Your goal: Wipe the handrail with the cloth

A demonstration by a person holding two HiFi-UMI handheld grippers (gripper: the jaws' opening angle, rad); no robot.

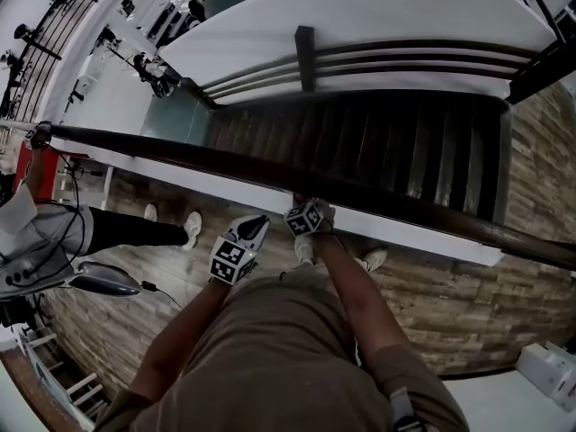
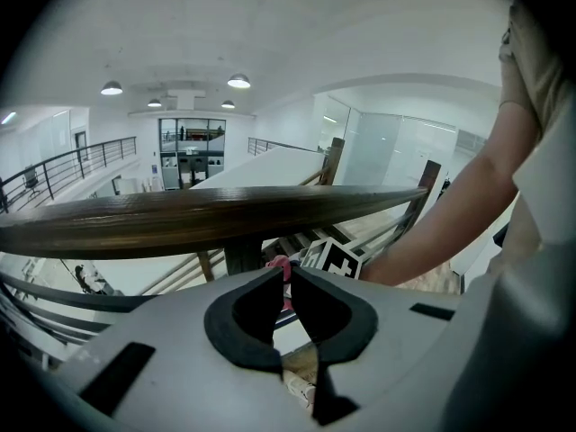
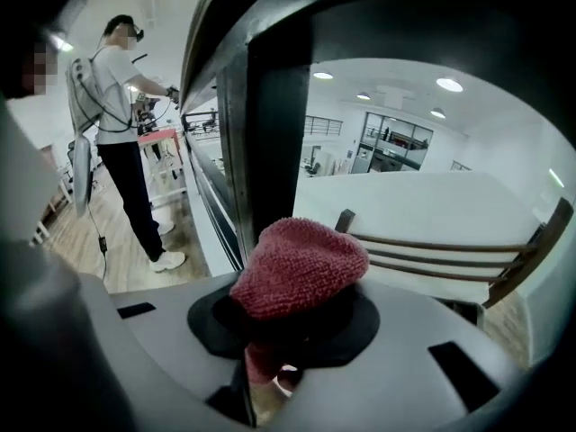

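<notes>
At the handrail (image 1: 225, 161), right gripper (image 3: 292, 322) grips cloth (image 3: 301, 268) (red, bunched).

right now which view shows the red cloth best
Right gripper view: the red cloth bulges from the jaws, close up. Left gripper view shows only a pink sliver; head view shows none.

1. Floor (image 1: 432, 304) — pale wood planks laid in short lengths.
2. Dark stairs (image 1: 387, 151) drop away beyond it, with a white wall (image 1: 360, 16) on their far side that carries dark rails.
3. A black railing (image 1: 45, 34) curves along the upper left, above a bright white lower level.
4. White ceiling (image 2: 270, 25) with round lights (image 2: 238, 81) — all lit.
5. Glass panels (image 2: 396, 151) stand at the hall's right.
6. A person (image 3: 121, 97) in dark trousers stands on the planks beside a red-topped stand (image 3: 164, 139).
</notes>
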